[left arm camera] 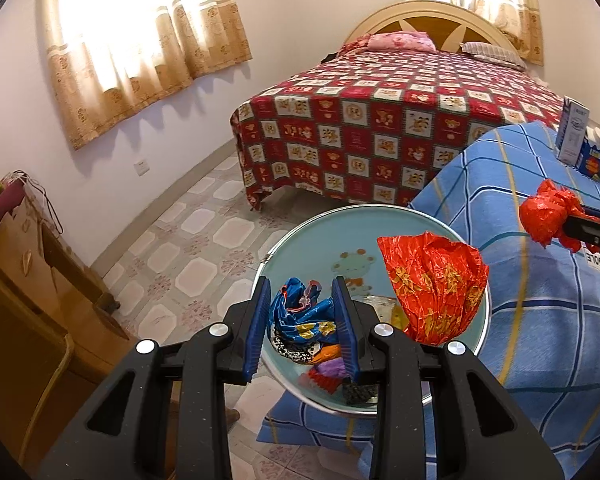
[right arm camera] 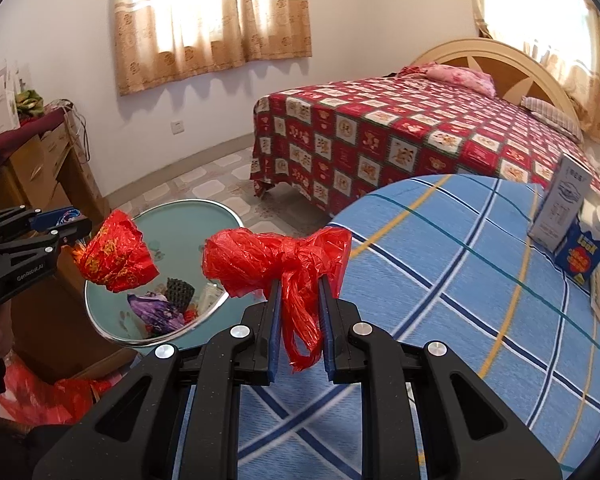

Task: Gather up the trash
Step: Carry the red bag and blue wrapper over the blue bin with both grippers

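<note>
Carrying trash to the basin: the blue crumpled wrapper point(left arm camera: 304, 316) sits clamped in the left gripper point(left arm camera: 305, 326) right over the round basin point(left arm camera: 300, 236), where scraps already lie. Beside it, the right gripper point(right arm camera: 299, 316) pinches a knotted red plastic bag point(right arm camera: 276, 258) above the blue checked cloth point(right arm camera: 460, 280). Next, I'd judge, the left lets go and the right swings across to the basin.

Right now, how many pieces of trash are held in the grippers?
2: a blue crumpled wrapper in the left gripper above the round basin, and a knotted red plastic bag in the right gripper.
</note>
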Demonstrator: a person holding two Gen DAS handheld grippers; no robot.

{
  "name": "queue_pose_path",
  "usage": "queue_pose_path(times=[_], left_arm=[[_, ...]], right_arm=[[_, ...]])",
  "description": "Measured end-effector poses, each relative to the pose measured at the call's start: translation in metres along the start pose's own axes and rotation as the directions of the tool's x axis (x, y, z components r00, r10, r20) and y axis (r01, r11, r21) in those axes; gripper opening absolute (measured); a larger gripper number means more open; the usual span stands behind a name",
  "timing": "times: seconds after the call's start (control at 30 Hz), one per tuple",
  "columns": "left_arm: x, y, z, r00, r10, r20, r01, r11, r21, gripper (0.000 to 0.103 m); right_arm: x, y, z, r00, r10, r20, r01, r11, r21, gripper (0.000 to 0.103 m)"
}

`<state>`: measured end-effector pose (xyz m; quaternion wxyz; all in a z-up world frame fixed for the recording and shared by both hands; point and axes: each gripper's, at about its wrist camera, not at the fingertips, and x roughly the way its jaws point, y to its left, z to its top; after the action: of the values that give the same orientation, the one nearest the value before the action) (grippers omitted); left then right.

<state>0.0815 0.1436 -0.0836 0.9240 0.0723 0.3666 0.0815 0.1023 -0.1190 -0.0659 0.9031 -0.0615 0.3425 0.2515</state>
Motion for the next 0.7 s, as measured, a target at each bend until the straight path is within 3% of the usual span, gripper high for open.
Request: queue_pose_path(times=[0.7], left_arm=[[-0.002,0.022,-0.009,0.999,0.04,-0.004,-0.04,0.999,-0.025,0.032]], right_arm=[[0.01,0.027,0.007,1.0,0.026,-0.005,-0.026,0.998,-0.053,0.018]])
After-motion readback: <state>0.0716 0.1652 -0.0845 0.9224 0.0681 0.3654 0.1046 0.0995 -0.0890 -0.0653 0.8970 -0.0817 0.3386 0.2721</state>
